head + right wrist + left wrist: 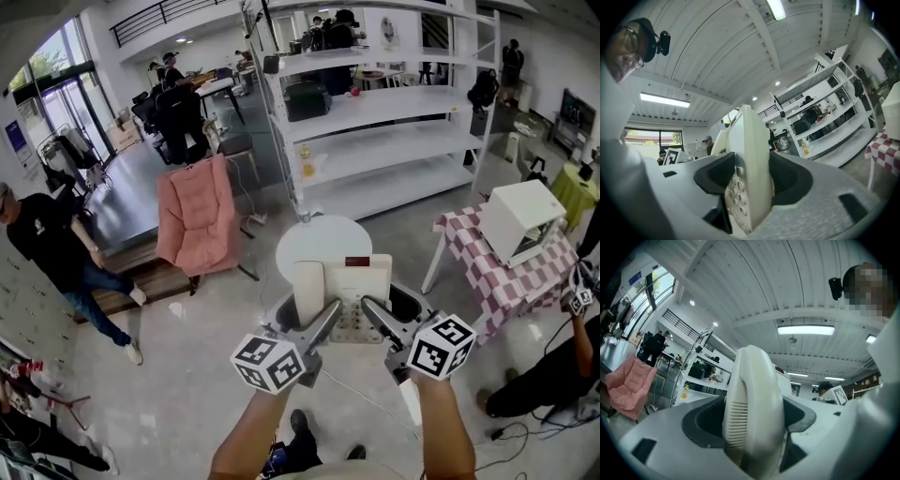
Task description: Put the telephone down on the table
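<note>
A cream telephone [345, 286] with its handset on the left and keypad on the right is held in the air over a small round white table [314, 236]. My left gripper [317, 328] is shut on the handset side. My right gripper [382, 326] is shut on the keypad side. In the left gripper view the handset [754, 399] stands clamped between the jaws, tilted up against the ceiling. The right gripper view has the telephone's keypad edge [746, 183] pinched between the jaws. Whether the telephone touches the table is hidden by the telephone itself.
A pink folding chair [195, 216] stands left of the round table. White shelving [375, 112] rises behind it. A checkered table [497, 277] with a white box [520, 220] is at the right. People stand at the left [56, 253] and lower right [553, 375].
</note>
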Demonstrator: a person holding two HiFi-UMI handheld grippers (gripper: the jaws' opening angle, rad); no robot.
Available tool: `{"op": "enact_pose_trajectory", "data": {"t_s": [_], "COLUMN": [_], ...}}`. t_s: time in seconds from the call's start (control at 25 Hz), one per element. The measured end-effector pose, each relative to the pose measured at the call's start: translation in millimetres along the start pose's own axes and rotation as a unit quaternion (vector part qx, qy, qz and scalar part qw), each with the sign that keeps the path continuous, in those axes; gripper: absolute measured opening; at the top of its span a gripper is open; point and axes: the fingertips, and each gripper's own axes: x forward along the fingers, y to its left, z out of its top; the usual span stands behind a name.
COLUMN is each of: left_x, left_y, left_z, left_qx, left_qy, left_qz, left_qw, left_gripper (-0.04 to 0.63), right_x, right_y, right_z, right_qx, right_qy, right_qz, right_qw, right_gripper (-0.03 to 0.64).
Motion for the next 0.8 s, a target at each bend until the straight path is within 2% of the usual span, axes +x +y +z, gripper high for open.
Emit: {"op": "enact_pose_trajectory", "data": {"t_s": [0.2, 0.44, 0.8], "left_x": [21.7, 45.8, 69.5], "left_y": [24.0, 74.9, 146.4], "left_z": [7.9, 33.3, 54.8], "left_qx": [-0.008, -0.018, -0.021], "left_qy": [-0.002, -0.007, -0.002], "left_qz": [-0.028, -0.064, -0.087], "left_qw": [0.9996, 0.9978, 0.996], "left_gripper": [0.351, 0.351, 0.351], "right_x": [24.3, 79.0, 152.6], "right_y": [-14.3, -22.6, -37.4], "right_z": [7.6, 22.6, 24.6], "right_qx": [-0.011, -0.029, -0.031], "right_qy": [-0.004, -0.011, -0.014], "right_qz": [-0.026, -0.059, -0.082], "right_qw": [1.0, 0.998, 0.996], "right_gripper": [0.215, 0.215, 0.215]}}
